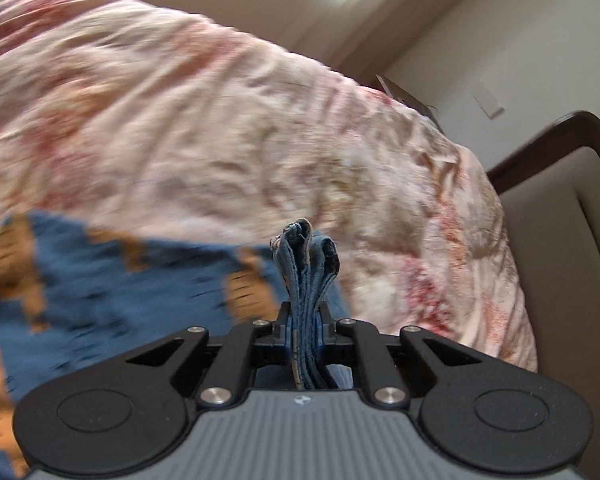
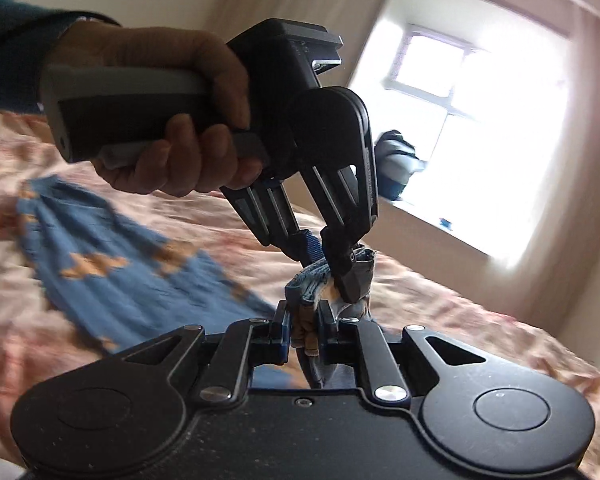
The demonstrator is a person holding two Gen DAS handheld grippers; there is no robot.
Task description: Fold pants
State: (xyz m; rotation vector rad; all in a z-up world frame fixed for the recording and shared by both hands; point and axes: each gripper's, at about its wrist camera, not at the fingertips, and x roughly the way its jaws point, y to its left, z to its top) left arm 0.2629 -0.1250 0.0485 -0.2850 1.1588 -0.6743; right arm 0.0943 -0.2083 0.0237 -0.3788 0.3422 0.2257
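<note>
Left gripper [image 1: 304,330] clamped on pants [image 1: 100,280] hem, right gripper [image 2: 303,334] likewise

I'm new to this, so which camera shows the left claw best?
The right wrist view: it shows the whole left claw from outside, pinching the pants. Its own camera shows only the fingers clamped on bunched fabric.

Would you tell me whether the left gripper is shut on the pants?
Shut: its fingers pinch bunched pants fabric.
</note>
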